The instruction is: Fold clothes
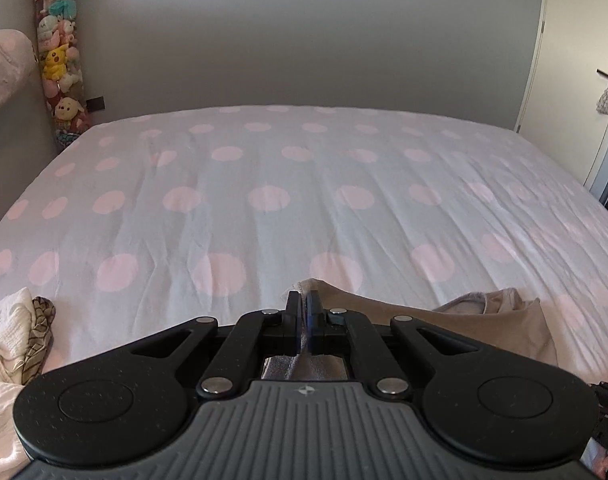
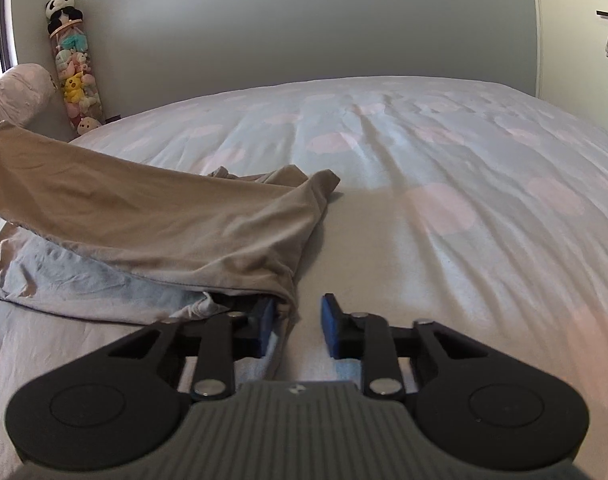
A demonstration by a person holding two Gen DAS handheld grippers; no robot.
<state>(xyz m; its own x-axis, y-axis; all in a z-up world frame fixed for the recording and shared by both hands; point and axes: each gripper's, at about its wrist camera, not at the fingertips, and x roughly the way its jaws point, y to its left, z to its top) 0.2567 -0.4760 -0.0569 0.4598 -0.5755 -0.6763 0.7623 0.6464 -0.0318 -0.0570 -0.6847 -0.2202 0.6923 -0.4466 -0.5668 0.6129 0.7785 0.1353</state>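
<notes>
A beige garment (image 2: 151, 216) lies on the bed, its left end lifted. In the left wrist view the garment (image 1: 484, 328) trails off to the right. My left gripper (image 1: 304, 304) is shut on a corner of this garment and holds it above the sheet. My right gripper (image 2: 297, 312) is open, low over the bed, with the garment's near right edge beside its left fingertip (image 2: 265, 316). A light grey cloth (image 2: 83, 280) lies under the beige garment.
The bed (image 1: 263, 200) has a white sheet with pink dots. A pile of white and patterned clothes (image 1: 15, 340) lies at the near left. A tube of plush toys (image 1: 61, 60) stands in the far left corner. A door (image 1: 584, 80) is at the right.
</notes>
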